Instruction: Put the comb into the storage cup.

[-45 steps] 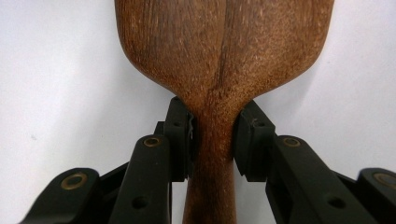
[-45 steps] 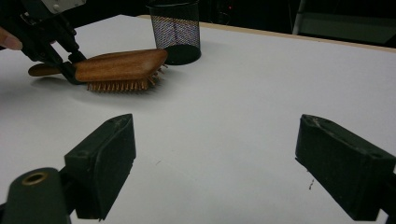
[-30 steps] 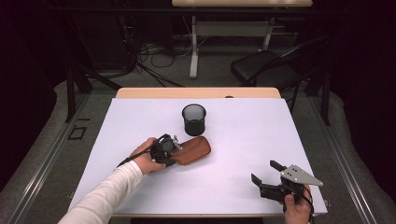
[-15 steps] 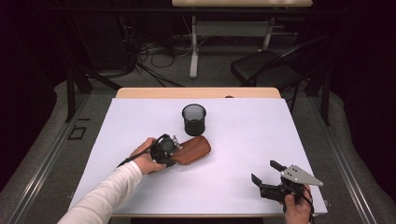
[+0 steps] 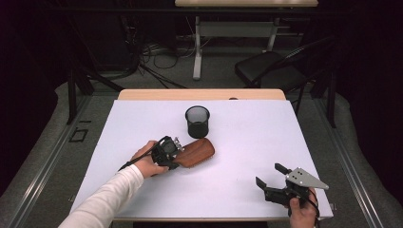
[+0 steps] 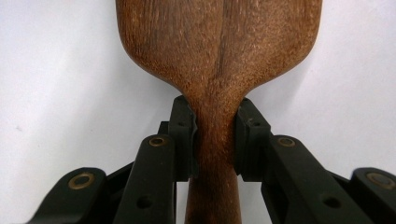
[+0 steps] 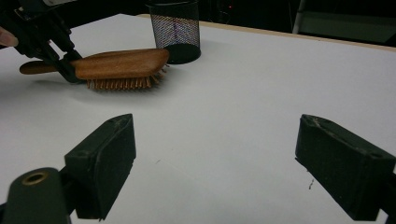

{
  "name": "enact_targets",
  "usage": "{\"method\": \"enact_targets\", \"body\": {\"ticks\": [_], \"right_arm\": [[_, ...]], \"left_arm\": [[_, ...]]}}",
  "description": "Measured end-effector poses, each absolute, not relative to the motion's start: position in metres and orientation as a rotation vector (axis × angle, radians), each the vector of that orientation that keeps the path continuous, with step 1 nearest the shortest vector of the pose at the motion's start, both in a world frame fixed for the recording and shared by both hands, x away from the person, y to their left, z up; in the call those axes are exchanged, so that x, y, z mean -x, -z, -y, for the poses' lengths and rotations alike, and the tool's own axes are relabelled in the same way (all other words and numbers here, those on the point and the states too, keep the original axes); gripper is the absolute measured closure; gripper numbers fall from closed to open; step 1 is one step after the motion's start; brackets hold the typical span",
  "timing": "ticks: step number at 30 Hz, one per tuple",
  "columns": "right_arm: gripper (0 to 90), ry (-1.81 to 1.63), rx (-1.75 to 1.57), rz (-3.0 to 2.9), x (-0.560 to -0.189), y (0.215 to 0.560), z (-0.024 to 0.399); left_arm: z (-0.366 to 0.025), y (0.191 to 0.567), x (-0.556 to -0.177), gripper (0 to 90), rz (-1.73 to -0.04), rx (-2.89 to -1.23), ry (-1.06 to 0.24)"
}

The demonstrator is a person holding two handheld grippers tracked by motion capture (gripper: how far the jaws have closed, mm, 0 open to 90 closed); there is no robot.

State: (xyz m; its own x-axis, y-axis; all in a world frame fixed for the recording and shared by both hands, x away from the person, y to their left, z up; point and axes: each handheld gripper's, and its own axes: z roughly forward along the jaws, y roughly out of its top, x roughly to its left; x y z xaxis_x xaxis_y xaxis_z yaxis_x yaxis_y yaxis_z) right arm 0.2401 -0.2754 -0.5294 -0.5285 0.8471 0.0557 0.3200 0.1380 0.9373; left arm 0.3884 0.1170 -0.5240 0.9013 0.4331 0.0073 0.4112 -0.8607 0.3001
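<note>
hairbrush (image 5: 196, 153) before mesh cup (image 5: 197, 121), on table (image 5: 247, 142)

I work in a lab: my white-covered desk (image 5: 142, 118) sits among tangled cables (image 5: 157, 52) at the frame's upper left, black curtains all around.

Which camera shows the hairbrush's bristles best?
The right gripper view: it sees the hairbrush side-on, bristles pointing down. The high view shows its wooden back; the left gripper view shows the left gripper clamped on its neck.
</note>
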Motion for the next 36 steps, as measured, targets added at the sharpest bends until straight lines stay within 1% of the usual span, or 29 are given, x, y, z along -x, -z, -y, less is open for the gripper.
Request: {"method": "enact_targets", "body": {"ticks": [6, 16, 36], "right_arm": [[12.0, -1.388, -1.117, -1.923, -0.24, 0.5294, 0.2756], [12.0, -1.389, -1.119, -1.923, -0.2401, 0.5296, 0.2755], [12.0, -1.382, -1.126, -1.929, -0.2403, 0.5298, 0.2758]], "left_arm": [[-0.1181, 0.5234, -0.3896, 72.6, -0.632, -2.761, -0.092], [-0.1176, 0.5213, -0.3881, 72.6, -0.64, -2.739, -0.11], [-0.1242, 0.5203, -0.383, 72.6, -0.664, -2.631, -0.127]]}}
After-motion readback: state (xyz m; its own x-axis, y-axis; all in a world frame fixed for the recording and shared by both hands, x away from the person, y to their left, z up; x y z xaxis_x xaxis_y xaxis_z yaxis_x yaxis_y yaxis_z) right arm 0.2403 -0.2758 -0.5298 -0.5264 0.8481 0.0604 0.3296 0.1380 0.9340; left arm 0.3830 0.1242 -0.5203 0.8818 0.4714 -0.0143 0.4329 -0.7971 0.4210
